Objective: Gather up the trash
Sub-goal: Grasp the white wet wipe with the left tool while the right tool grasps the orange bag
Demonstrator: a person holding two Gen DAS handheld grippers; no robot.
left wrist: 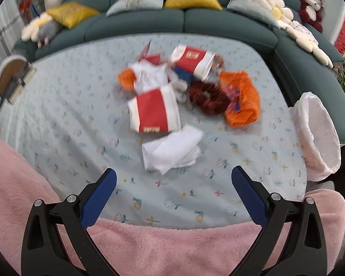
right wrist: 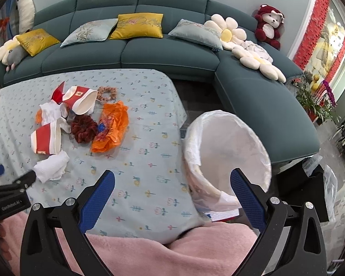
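Note:
A heap of litter lies mid-table: a crumpled white tissue nearest me, a flattened red-and-white paper cup, a second such cup, an orange wrapper and a dark red scrunchie. A bin lined with a white bag stands off the table's right edge. My left gripper hangs open just short of the tissue, nothing between its fingers. My right gripper is open near the bin's rim, empty. The left gripper's tip shows at the far left.
The table wears a pale blue flowered cloth; a pink fleece covers its near edge. A beige scrunchie lies behind the cups. A teal corner sofa with cushions and plush toys rings the far and right sides.

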